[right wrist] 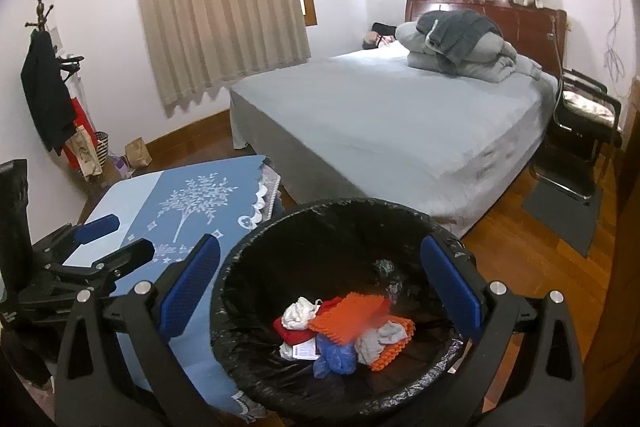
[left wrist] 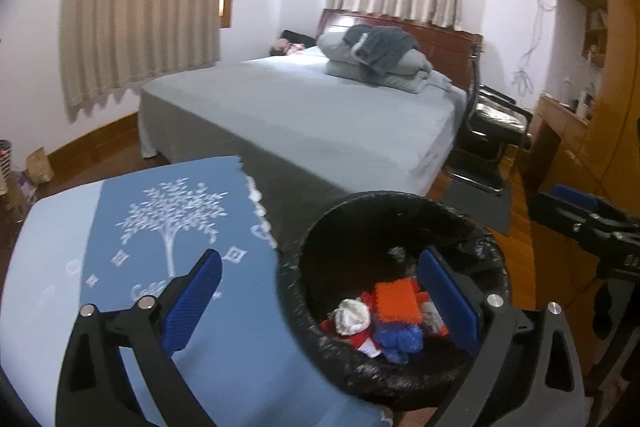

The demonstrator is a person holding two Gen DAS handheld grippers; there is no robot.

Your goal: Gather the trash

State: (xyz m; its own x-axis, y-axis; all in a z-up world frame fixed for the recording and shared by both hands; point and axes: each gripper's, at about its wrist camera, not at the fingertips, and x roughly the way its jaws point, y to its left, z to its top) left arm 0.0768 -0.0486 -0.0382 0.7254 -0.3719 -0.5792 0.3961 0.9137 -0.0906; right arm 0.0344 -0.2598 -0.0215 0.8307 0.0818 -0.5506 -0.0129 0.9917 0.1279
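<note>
Grippers, left (left wrist: 320, 291) and right (right wrist: 320, 287), are hovering wide and empty over the bin (right wrist: 400, 215), lower centre, trash (right wrist: 348, 327) lying inside.

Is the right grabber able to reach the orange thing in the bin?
Probably yes. The right gripper hangs open right above the bin, and the orange piece lies on top of the pile with nothing covering it. The bin's depth is hard to judge.

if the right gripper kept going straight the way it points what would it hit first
Probably the trash pile inside the black-lined bin: the right gripper, jaws open, points down into its mouth. Depth is unclear.
</note>
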